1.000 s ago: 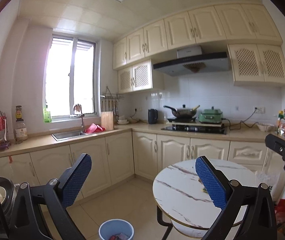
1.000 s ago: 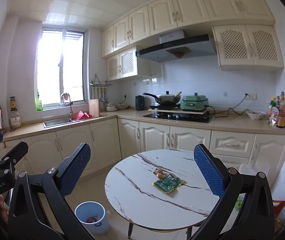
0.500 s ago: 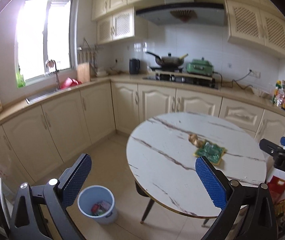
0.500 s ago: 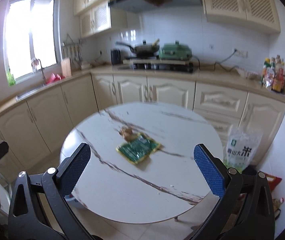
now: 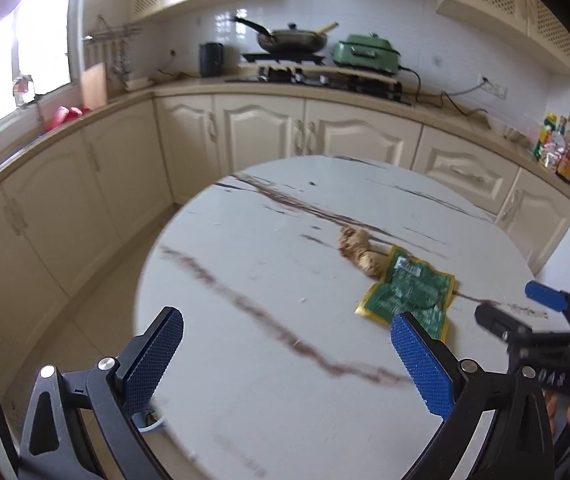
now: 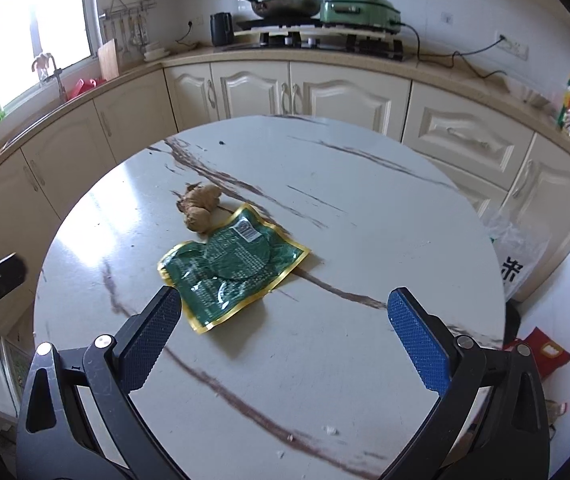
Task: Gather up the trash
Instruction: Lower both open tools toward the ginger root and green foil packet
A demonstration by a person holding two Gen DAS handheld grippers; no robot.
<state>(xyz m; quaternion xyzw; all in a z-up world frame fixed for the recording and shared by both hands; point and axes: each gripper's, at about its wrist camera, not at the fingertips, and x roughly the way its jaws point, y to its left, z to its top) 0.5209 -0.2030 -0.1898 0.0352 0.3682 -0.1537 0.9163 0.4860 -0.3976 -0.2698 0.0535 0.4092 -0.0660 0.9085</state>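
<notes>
Right gripper: held above the near part of the round marble table, tilted down toward the top. Its blue-padded fingers stand wide apart with nothing between them. The left pad sits just in front of the near corner of the green wrapper; whether it touches the wrapper cannot be determined.

Left gripper: held over the near left part of the table, also pitched downward. Fingers spread wide, holding nothing. In the left wrist view the wrapper lies just beyond the tip of the right finger, off to the right of the gap. The right gripper shows at the right edge of this view; this view is motion-blurred.

Wrapper: flat on the tabletop, crumpled, gold-edged, near the table's middle. A piece of ginger root lies at its far corner, touching or very nearly so.

Beyond the table: cream base cabinets run under a counter carrying a wok on the hob and a green electric cooker beside it. A white plastic bag stands on the floor to the table's right.
</notes>
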